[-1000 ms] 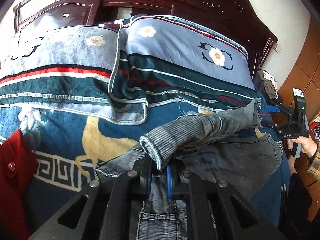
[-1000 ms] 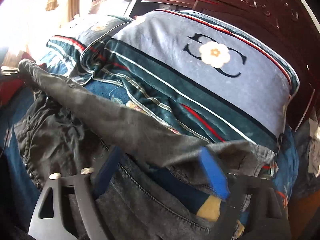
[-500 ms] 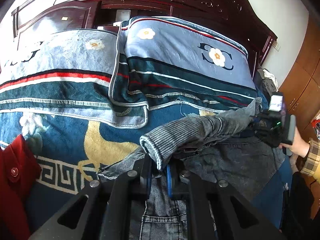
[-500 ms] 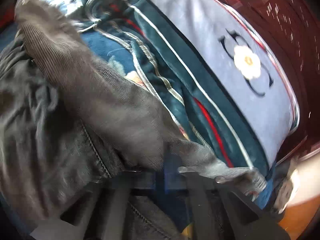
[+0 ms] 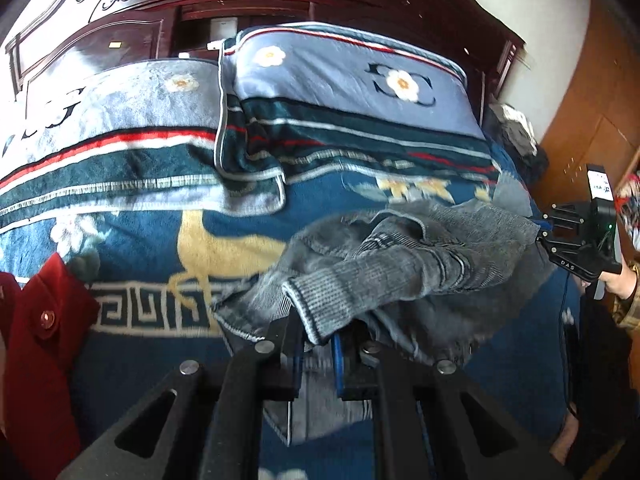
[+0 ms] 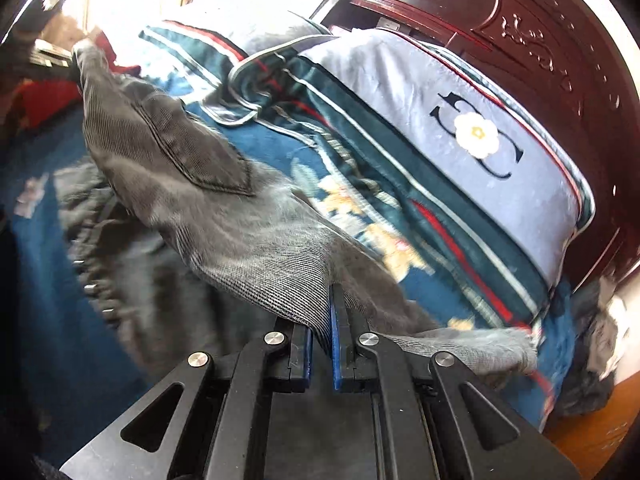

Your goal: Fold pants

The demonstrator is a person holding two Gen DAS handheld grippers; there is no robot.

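Note:
Grey corduroy pants (image 5: 404, 268) hang lifted above the blue patterned bed, stretched between both grippers. My left gripper (image 5: 318, 340) is shut on one end of the pants' edge. My right gripper (image 6: 322, 330) is shut on the other end of the pants (image 6: 224, 200); it also shows at the right edge of the left wrist view (image 5: 536, 236). A back pocket (image 6: 196, 152) faces up in the right wrist view. The lower part of the pants sags onto the bed.
Two blue flowered pillows (image 5: 344, 108) lie against the carved dark wood headboard (image 5: 280, 4). A red garment (image 5: 36, 344) lies at the bed's left side. Dark clothes (image 6: 596, 344) are piled by the bed's right side, near a wooden wardrobe (image 5: 592, 120).
The right gripper closed on the pants' edge and lifted it. The pants rose off the bed and bunched between the grippers. The left gripper kept its hold.

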